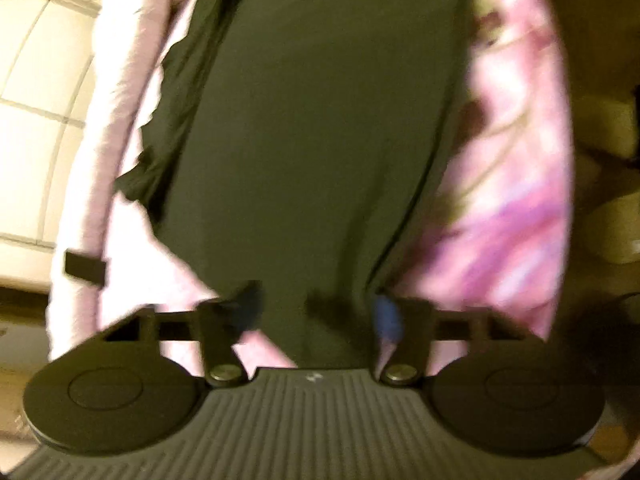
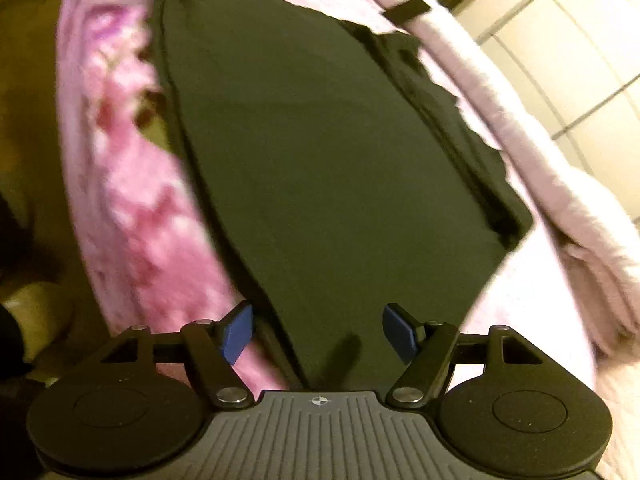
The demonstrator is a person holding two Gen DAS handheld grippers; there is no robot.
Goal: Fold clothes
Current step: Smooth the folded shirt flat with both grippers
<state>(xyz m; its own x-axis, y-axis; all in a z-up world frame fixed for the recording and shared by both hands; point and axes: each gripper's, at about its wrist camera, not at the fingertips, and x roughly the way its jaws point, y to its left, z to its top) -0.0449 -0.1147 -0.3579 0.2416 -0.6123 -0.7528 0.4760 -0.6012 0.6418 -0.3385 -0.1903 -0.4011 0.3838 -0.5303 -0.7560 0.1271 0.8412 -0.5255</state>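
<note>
A dark garment (image 1: pixel 304 152) lies spread flat over a pink blanket (image 1: pixel 512 184), filling the middle of both frames. The left gripper (image 1: pixel 316 316) hangs over its near edge, fingers wide and empty; so does the right gripper (image 2: pixel 318 334). Only the right view shows a black strap (image 2: pixel 406 10) at upper right sharply; the left view is blurred

Light: we see dim, warm, yellowish indoor light; its source is out of view.
Blur: the left wrist view is smeared throughout; the right wrist view is sharper near us.
Shadows: a soft dark streak lies on the dark garment (image 2: pixel 328 160) close to the lens.
Distortion: we see straight wall lines bowed toward the edges, with black corners.
Glare: pale wall panels (image 2: pixel 560 60) look washed out.
</note>
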